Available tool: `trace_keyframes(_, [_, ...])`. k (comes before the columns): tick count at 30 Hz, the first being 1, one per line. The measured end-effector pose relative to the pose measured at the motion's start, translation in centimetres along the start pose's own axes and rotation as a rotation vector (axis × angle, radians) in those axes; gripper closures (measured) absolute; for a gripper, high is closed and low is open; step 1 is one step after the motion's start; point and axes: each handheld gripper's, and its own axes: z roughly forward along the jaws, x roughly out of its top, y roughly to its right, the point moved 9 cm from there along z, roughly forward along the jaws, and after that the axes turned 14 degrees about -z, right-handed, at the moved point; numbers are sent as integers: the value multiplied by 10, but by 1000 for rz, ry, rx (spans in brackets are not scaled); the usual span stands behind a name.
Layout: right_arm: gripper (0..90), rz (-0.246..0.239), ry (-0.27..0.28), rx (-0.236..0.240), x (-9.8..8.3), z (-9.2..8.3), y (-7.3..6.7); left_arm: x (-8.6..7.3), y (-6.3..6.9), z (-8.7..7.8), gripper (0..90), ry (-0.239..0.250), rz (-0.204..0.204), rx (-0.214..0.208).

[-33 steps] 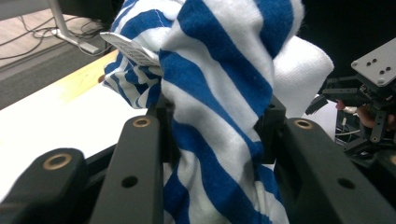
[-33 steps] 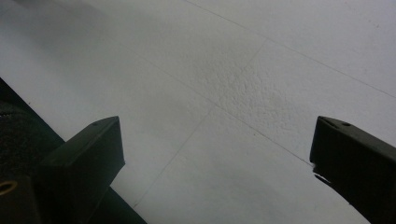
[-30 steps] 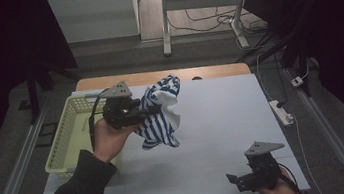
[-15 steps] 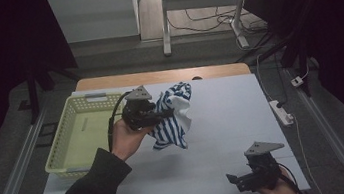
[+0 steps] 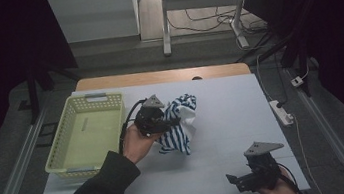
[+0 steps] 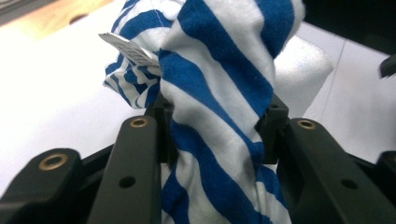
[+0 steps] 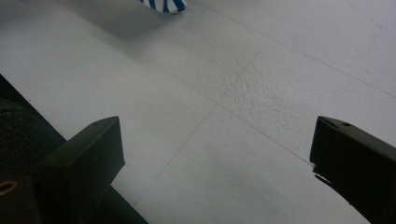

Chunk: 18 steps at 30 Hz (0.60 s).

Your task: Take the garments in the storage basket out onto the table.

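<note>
A blue-and-white striped cloth (image 5: 182, 126) hangs bunched over the middle of the white table (image 5: 233, 114), its lower end at or near the surface. My left gripper (image 5: 173, 123) is shut on it from the left. In the left gripper view the pads (image 6: 164, 122) pinch a thick fold of the cloth (image 6: 219, 70); the jaws have just eased open slightly with the cloth still between them. My right gripper (image 5: 236, 183) rests low at the table's front right edge, open, nothing between its jaws (image 7: 215, 154). A corner of the cloth (image 7: 163, 4) shows far ahead of it.
A pale yellow basket (image 5: 94, 97) stands on the left of the table, close to my left hand. A white power strip (image 5: 281, 112) lies off the right edge. A wooden strip runs along the table's far edge.
My left hand has carried the striped cloth to the right, away from the basket, and lower toward the table. The right gripper has stayed still.
</note>
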Motion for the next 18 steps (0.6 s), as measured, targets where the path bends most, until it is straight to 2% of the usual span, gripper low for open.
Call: trace_keyframes(18, [25, -8, 3, 6, 1, 0, 0, -39, -9, 41, 570, -158, 5, 37])
